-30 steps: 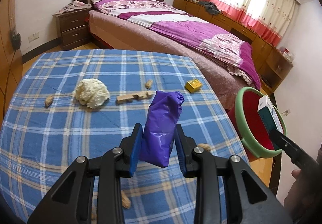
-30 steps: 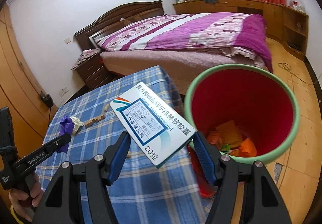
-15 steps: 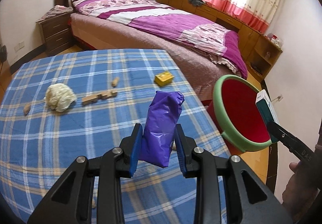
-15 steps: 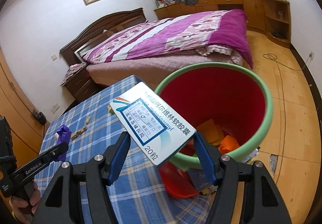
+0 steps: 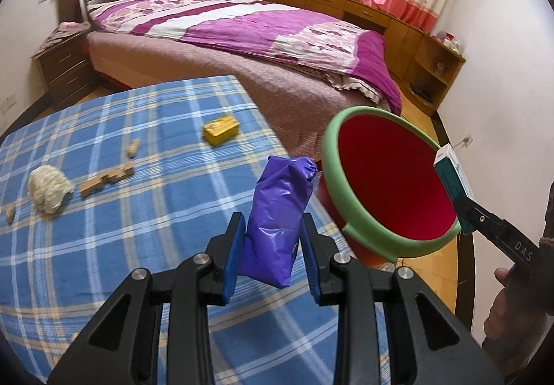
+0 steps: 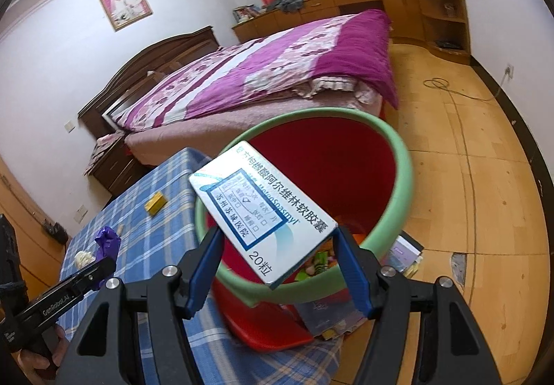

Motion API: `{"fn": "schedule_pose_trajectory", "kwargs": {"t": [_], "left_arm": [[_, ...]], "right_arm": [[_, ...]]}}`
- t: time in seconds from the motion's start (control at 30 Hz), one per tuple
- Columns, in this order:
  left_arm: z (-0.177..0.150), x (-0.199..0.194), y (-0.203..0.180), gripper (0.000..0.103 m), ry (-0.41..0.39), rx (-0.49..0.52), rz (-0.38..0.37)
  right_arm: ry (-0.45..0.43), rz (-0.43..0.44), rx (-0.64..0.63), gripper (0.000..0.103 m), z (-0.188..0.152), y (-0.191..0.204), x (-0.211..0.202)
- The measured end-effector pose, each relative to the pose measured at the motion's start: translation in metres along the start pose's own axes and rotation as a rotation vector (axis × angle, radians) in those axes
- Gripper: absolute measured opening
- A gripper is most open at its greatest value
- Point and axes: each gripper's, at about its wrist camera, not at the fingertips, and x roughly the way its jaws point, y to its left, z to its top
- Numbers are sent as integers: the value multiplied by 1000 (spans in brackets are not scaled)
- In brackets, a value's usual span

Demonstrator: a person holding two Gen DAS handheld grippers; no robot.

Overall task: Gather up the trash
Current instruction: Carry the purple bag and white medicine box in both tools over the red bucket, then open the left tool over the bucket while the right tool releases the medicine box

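My left gripper (image 5: 273,246) is shut on a crumpled purple plastic bag (image 5: 280,212), held above the table's right edge beside the bin. My right gripper (image 6: 277,260) is shut on a white and teal medicine box (image 6: 263,215), held over the near rim of the red bin with a green rim (image 6: 398,156). That bin (image 5: 332,156) stands past the table's right edge and holds mixed trash. The box (image 5: 453,177) also shows in the left wrist view at the bin's far side. The purple bag (image 6: 107,239) shows small in the right wrist view.
On the blue plaid tablecloth (image 5: 104,246) lie a yellow block (image 5: 221,132), wooden bits (image 5: 107,177), a white crumpled wad (image 5: 48,187) and a peanut (image 5: 133,146). A bed (image 5: 242,38) stands behind the table. Books or papers (image 6: 405,253) lie on the wood floor by the bin.
Both grippers have moved right toward the bin. The medicine box now hangs over the bin's near rim, and the purple bag has come close to the bin's left side.
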Motion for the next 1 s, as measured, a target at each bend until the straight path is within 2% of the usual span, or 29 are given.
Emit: {"fn": "schedule_pose_trajectory", "kwargs": {"t": [0.27, 0.67, 0.73, 0.8, 1.0], "left_arm": [[11, 23, -40, 32, 15, 87, -50], [22, 60, -83, 32, 49, 165, -144], [23, 65, -87, 36, 59, 173, -153], [23, 67, -90, 44, 62, 178, -153], [20, 65, -91, 47, 54, 186, -167]], "right_arm": [[-9, -36, 42, 68, 4, -23, 7], [-44, -45, 55, 69, 11, -30, 11], [-46, -41, 63, 69, 12, -31, 11], [-47, -39, 71, 70, 11, -32, 11], [-43, -27, 87, 72, 10, -33, 11]]}}
